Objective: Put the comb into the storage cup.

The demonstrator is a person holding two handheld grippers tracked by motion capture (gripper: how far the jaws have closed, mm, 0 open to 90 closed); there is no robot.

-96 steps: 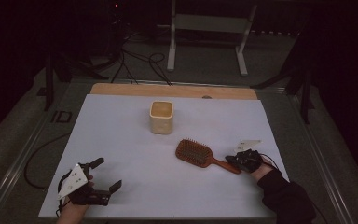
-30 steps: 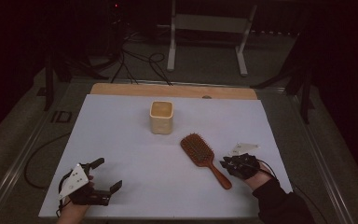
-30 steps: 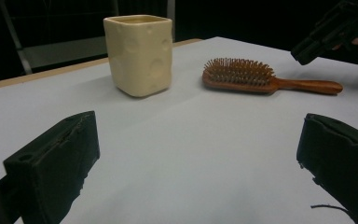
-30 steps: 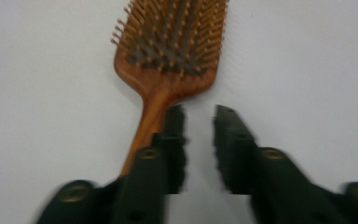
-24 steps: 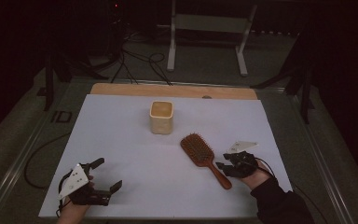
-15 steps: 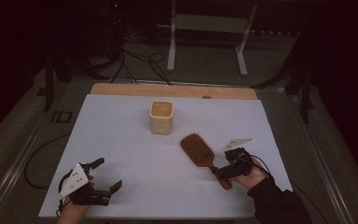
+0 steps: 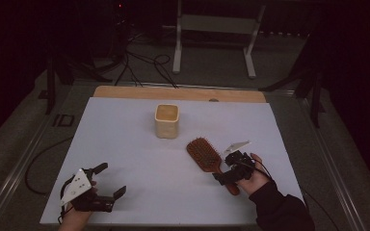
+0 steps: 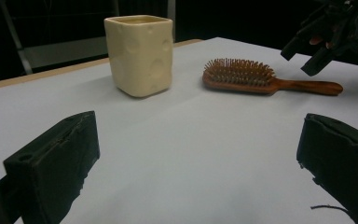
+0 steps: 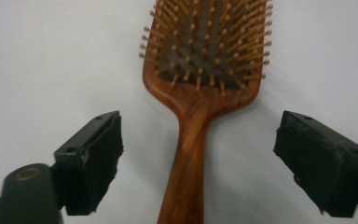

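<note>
Wooden hairbrush (image 7: 207, 157) lies bristles up on the white bench (image 7: 125, 144) in the high view, at 5 o'clock from the cream cup (image 7: 166, 121), with the right tongs (image 7: 227, 172) over its handle and the left tongs (image 7: 108, 180) far off at 8 o'clock, spread apart. From the left gripper view, the cup (image 8: 140, 53) stands at 11 o'clock and the brush (image 8: 261, 81) at 1 o'clock. From the right gripper view, the right tongs (image 9: 200, 161) are wide apart, one jaw on each side of the brush handle (image 9: 189, 158), not touching it.

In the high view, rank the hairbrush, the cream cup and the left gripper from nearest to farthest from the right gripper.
1. Hairbrush: its handle lies directly under the right gripper, between the open fingers.
2. Cream cup: up the table, toward its middle.
3. Left gripper: across the table at the near left corner.
</note>
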